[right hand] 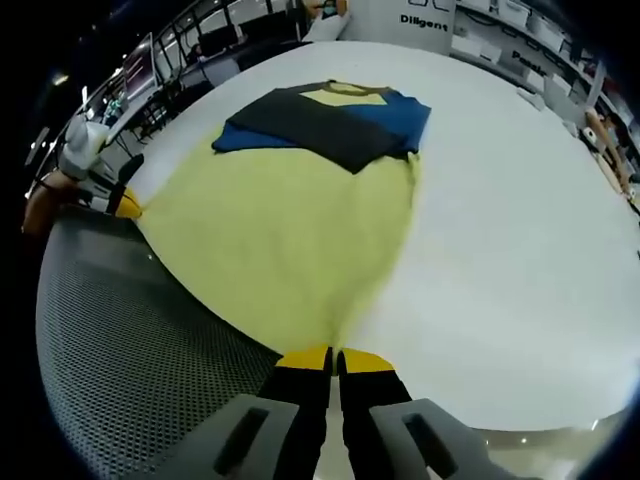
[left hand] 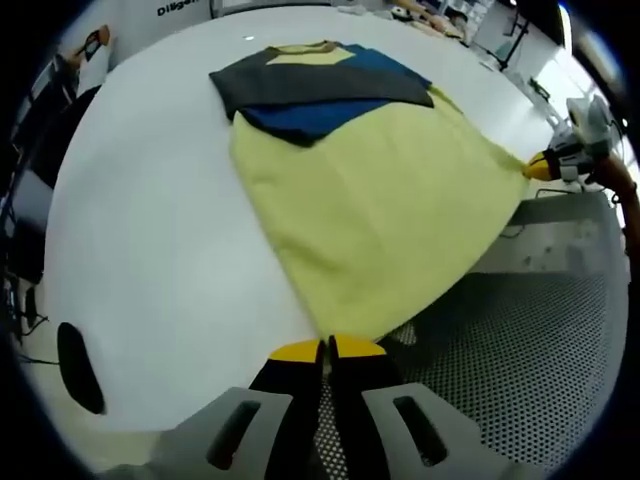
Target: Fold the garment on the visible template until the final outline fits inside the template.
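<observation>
A yellow garment (left hand: pixel 380 200) lies spread on the white table (left hand: pixel 150 220), its hem drawn toward the near edge. A dark grey sleeve (left hand: pixel 320 85) and a blue sleeve (left hand: pixel 310 115) are folded across its chest. My left gripper (left hand: pixel 328 348) is shut on one hem corner. The right gripper (left hand: pixel 545 165) pinches the other corner at the right. In the right gripper view the same garment (right hand: pixel 290 220) runs down to my right gripper (right hand: pixel 335 358), shut on the hem, and the left gripper (right hand: pixel 125 205) holds the far corner at the left.
A grey perforated surface (left hand: pixel 520 340) (right hand: pixel 110 340) lies below the table edge under the hem. A black oval mark (left hand: pixel 78 365) sits near the table's near-left rim. A hand (right hand: pixel 45 205) holds the left gripper. Desks and shelves (right hand: pixel 520 30) stand beyond the table.
</observation>
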`<state>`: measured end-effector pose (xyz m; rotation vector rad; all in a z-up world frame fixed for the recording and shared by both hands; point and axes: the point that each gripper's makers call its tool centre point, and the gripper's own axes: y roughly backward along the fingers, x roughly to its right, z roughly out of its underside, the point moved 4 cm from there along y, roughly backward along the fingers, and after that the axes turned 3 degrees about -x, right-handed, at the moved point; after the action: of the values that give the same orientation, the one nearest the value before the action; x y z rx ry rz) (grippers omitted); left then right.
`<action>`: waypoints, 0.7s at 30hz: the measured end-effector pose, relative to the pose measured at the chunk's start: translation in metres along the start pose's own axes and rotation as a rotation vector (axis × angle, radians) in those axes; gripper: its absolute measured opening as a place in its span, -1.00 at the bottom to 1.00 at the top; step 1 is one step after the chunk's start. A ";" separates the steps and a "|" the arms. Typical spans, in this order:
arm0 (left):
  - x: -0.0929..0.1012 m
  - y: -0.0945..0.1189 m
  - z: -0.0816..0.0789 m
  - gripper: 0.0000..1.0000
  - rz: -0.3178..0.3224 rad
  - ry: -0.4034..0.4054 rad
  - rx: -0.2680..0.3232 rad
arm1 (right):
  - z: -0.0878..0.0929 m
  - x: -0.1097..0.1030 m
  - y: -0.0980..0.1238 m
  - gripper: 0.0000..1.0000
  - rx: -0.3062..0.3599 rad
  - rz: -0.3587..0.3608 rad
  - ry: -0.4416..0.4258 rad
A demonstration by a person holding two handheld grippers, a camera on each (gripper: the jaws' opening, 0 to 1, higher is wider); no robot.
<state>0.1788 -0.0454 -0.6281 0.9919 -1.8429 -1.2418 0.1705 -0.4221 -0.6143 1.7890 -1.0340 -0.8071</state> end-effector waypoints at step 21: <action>-0.016 0.039 -0.049 -1.00 -0.055 0.054 0.186 | -0.055 0.007 0.037 -1.00 0.170 0.038 0.001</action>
<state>0.2204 -0.0417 -0.5785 1.1720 -1.9264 -1.0791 0.2089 -0.4176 -0.5596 1.9056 -1.1625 -0.7128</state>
